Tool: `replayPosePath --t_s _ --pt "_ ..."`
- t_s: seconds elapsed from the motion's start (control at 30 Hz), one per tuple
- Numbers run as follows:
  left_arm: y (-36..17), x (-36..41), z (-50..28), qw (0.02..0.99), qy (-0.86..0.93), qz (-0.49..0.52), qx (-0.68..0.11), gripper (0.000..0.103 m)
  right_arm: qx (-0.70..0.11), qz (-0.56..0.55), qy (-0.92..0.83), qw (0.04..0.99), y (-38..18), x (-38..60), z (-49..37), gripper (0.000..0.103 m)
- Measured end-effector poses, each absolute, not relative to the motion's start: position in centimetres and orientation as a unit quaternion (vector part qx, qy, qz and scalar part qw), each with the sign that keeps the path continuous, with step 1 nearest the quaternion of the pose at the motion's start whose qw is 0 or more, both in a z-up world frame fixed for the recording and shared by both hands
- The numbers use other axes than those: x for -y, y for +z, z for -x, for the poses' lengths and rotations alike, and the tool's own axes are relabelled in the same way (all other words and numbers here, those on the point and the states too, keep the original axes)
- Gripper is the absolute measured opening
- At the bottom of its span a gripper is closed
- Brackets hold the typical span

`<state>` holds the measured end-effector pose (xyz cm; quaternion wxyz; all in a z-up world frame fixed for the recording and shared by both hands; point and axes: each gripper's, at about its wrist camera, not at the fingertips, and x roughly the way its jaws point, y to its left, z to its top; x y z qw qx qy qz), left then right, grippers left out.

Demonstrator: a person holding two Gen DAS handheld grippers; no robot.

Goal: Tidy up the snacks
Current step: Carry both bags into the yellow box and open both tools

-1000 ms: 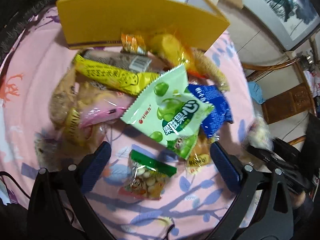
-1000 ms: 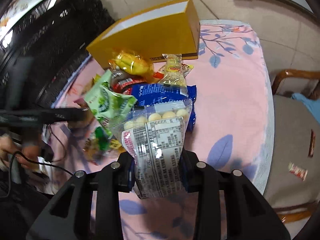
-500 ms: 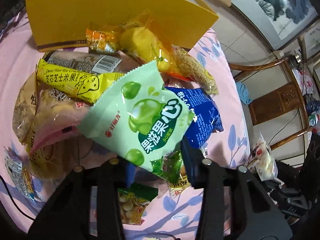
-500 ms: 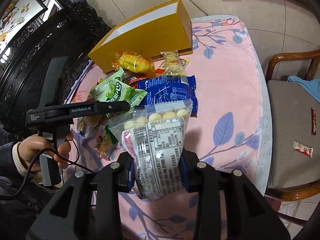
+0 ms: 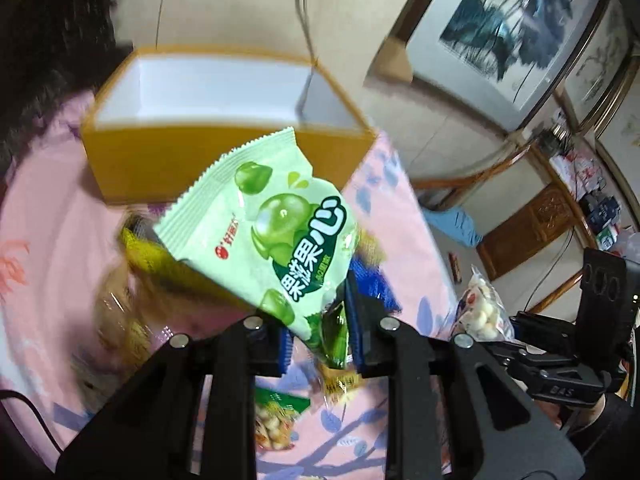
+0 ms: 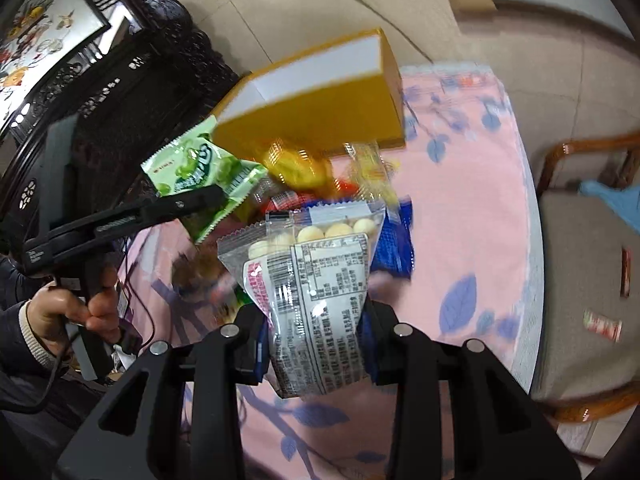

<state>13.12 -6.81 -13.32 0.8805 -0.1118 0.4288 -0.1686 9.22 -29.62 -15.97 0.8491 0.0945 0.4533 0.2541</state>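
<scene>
Lifted clear of the heap now, the green candy bag [image 5: 276, 236] hangs pinched at its lower corner in the left gripper [image 5: 320, 340], whose jaws have just closed on it; a second ago it lay among the other snacks. It hovers before the open yellow box [image 5: 224, 160] at twelve o'clock. The right gripper [image 6: 316, 344] stays clamped on the clear packet of white balls [image 6: 312, 292]. Below lie the blue packet [image 6: 396, 248] and the pink tablecloth [image 6: 460, 208].
</scene>
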Motion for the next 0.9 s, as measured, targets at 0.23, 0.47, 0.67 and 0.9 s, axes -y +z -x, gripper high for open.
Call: replayPosePath --t_s 0.23,0.47,0.67,0.9 --pt "-6.2 2.5 -17.5 0.911 -0.157 0.129 -0.359 0.022 -0.359 -0.087 0.264 0.891 -8.6 27.2 -16.0 0.037" --pt "-2.5 -0.3 -23.7 0.931 -0.125 0.121 -0.320 0.022 -0.308 -0.079 0.248 0.915 -4.8 24.2 -23.8 0.036" --pt "-1.7 -1.8 -28.5 0.936 -0.111 0.115 -0.313 0.022 -0.301 -0.072 0.229 0.923 -4.0 22.0 -29.6 0.036" --pt "-1.9 -3.0 -30.8 0.940 -0.066 0.130 -0.309 0.075 -0.319 -0.033 0.207 0.924 -5.1 19.3 -33.0 0.065"
